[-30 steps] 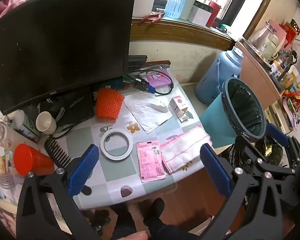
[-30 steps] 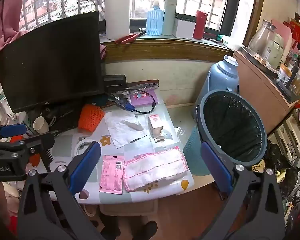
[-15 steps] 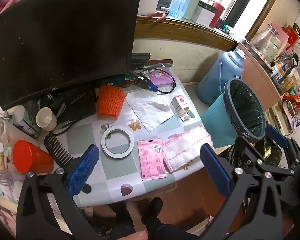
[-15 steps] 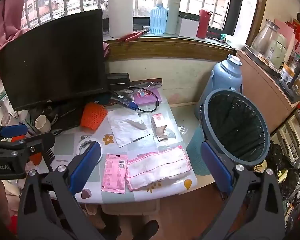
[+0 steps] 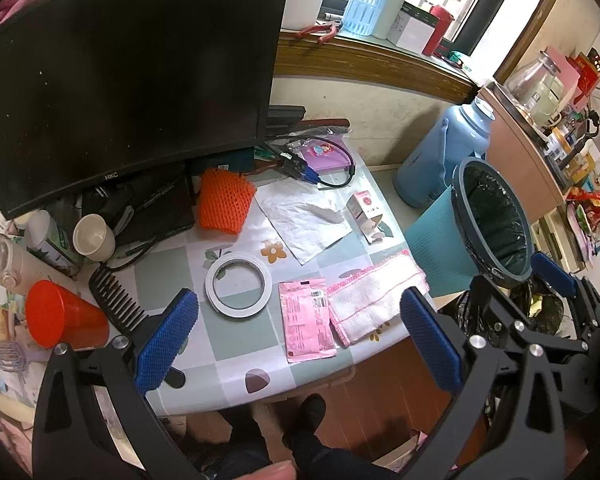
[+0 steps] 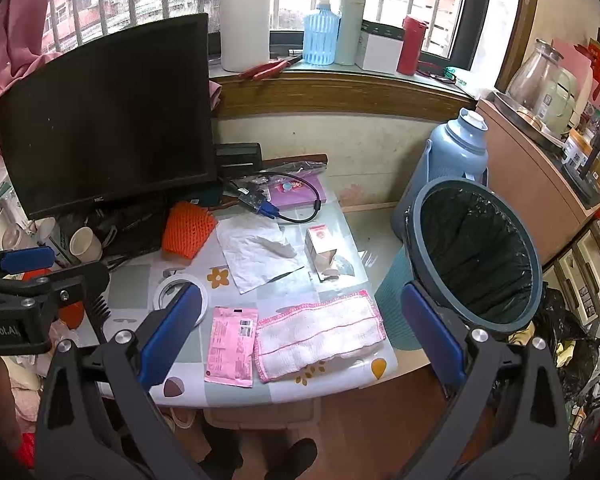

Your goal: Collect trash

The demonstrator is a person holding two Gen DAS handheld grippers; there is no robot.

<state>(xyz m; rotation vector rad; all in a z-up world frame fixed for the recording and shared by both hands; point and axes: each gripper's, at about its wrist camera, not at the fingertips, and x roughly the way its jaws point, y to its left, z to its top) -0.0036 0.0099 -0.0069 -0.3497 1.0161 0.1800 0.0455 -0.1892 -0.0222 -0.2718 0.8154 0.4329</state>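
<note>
A blue trash bin with a black liner stands right of the table; it also shows in the left wrist view. On the table lie a pink packet, a crumpled white paper, a small carton and an orange foam net. My left gripper is open and empty above the table's front edge. My right gripper is open and empty, held above the front edge too.
A black monitor fills the back left. A tape ring, a pink-edged cloth, a black comb, a red cup and cables are on the table. A blue thermos stands behind the bin.
Both grippers have shifted slightly and risen a little; the view of the table has moved a bit. Nothing on the table has moved.
</note>
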